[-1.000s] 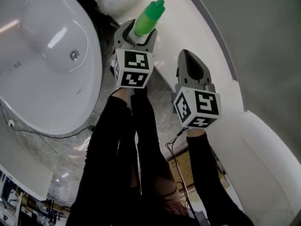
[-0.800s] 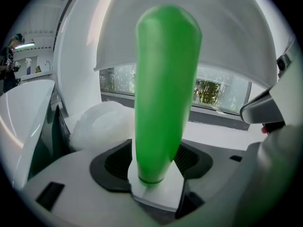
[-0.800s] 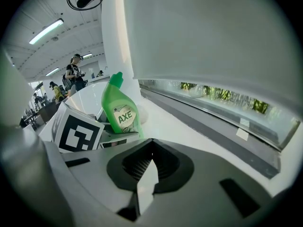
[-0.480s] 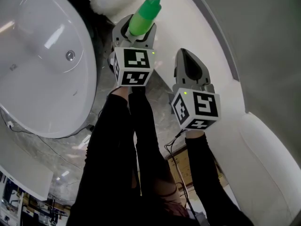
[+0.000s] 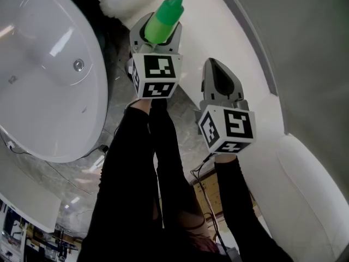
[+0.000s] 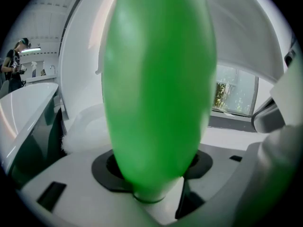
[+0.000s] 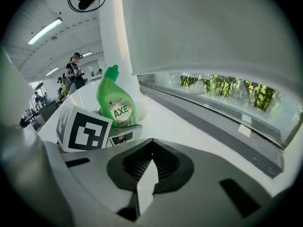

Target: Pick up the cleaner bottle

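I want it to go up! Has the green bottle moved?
Yes, a little. In the left gripper, the bottle shows slightly higher against the sink drain and looks bigger, so probably lifted.

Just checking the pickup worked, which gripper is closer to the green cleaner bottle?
Left. The left gripper is shut on the green cleaner bottle, which sticks out from between its jaws. The right gripper is off to the bottle's right, apart from it, shut and empty.
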`<control>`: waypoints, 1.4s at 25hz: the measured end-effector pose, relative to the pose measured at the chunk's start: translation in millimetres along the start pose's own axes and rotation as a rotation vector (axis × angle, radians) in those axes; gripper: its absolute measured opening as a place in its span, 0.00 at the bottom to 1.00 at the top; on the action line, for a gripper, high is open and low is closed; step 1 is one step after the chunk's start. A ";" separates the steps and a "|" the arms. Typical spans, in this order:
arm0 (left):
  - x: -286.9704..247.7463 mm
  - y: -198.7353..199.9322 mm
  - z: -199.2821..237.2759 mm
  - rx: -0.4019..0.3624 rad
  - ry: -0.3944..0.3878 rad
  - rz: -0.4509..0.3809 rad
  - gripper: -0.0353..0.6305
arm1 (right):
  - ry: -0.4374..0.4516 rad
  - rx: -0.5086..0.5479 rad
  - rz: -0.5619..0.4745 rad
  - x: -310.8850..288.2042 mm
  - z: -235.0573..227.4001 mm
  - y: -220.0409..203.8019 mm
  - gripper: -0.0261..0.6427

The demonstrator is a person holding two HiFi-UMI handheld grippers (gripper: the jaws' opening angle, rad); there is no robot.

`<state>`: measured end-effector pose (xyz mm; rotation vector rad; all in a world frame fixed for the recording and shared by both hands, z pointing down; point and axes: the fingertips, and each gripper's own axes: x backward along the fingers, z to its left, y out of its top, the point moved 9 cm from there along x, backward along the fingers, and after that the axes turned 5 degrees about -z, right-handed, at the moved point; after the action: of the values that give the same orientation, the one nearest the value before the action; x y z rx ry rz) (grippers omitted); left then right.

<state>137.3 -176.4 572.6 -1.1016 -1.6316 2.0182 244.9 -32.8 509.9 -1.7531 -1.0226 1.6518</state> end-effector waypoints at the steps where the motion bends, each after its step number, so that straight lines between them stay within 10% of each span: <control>1: -0.5 0.5 -0.4 -0.001 0.002 -0.004 0.46 | 0.001 0.001 0.001 0.0 0.2 -0.2 0.04; 35: 12.3 14.0 -4.3 -0.076 -0.003 -0.103 0.35 | 0.003 0.043 0.006 1.5 5.1 -1.0 0.04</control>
<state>135.4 -169.4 554.9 -1.0185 -1.7422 1.9086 239.7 -31.7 509.2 -1.7322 -0.9747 1.6619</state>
